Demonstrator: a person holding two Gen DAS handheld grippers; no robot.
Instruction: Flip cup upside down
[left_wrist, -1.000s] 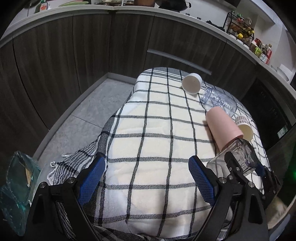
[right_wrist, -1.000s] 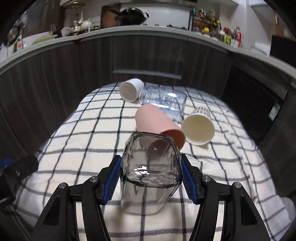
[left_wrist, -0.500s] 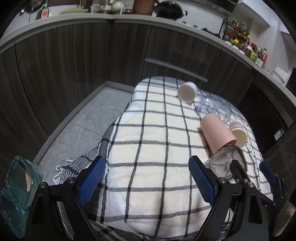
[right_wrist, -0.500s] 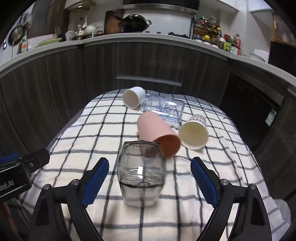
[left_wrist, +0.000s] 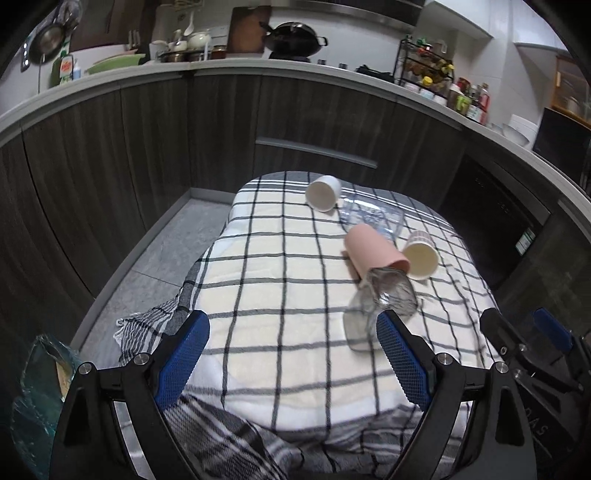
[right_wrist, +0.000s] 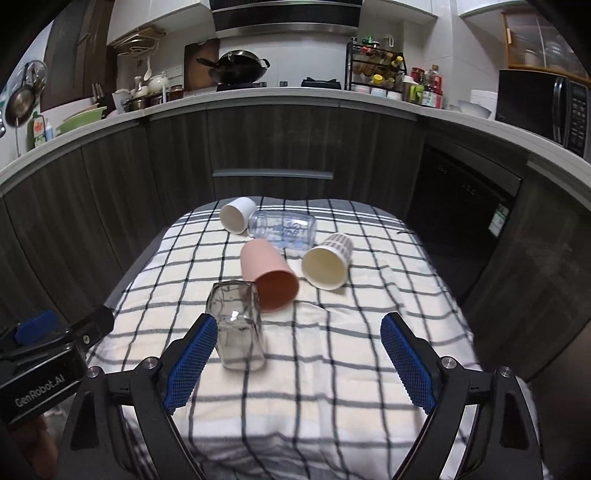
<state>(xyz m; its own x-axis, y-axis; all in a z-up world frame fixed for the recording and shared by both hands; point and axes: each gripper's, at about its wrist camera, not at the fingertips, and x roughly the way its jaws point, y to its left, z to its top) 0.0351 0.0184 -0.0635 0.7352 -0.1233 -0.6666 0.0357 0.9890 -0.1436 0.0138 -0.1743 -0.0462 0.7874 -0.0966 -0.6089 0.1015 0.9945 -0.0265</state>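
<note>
A clear square glass cup (right_wrist: 238, 326) stands upside down on the checked cloth (right_wrist: 351, 332), its base up; it also shows in the left wrist view (left_wrist: 384, 306). My right gripper (right_wrist: 295, 363) is open and empty, pulled back from the glass, which stands just beyond its left finger. My left gripper (left_wrist: 291, 363) is open and empty over the cloth's near left part, with the glass beyond its right finger (left_wrist: 404, 363).
A pink cup (right_wrist: 267, 275), a cream cup (right_wrist: 327, 262), a white cup (right_wrist: 236, 219) and a clear jar (right_wrist: 282, 229) lie on their sides behind the glass. Dark cabinets (right_wrist: 273, 147) ring the table. The floor (left_wrist: 159, 254) lies to the left.
My right gripper opened, let go of the glass and drew back. The glass stays standing upside down on the cloth. My left gripper rose and drew back too.
</note>
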